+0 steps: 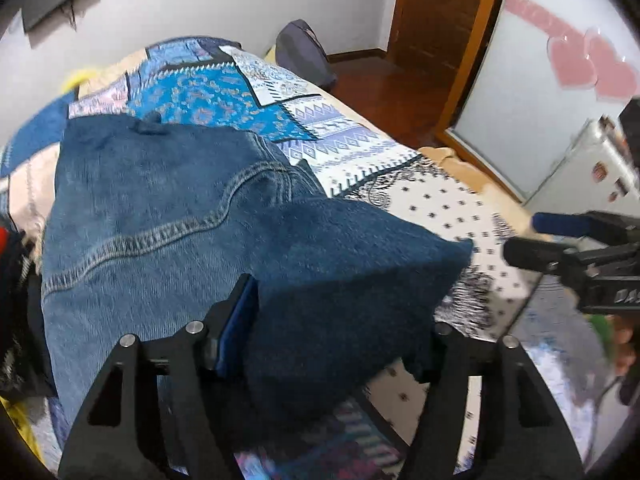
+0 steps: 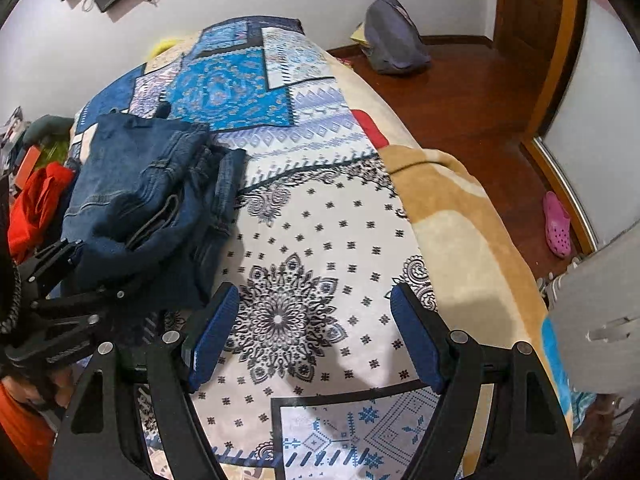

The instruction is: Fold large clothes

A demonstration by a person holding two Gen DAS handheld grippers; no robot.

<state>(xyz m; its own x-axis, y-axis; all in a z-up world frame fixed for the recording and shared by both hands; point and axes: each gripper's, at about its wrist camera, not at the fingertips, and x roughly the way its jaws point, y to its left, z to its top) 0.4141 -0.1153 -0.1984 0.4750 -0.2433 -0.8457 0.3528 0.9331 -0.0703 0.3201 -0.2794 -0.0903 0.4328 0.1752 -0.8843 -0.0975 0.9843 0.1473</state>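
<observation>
Denim jeans are seen between the spread left fingers, a fold lying there unpinched. Right fingers are held spread over the bed, nothing between them.

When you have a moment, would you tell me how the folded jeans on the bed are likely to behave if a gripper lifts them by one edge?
The jeans would probably droop and unfold: their layers already sag unevenly in the right wrist view. They look fairly heavy for cloth, judging by the thick denim and stitched seams. They seem unlikely to slip, since the weave looks coarse and the left gripper has ribbed pads.
</observation>
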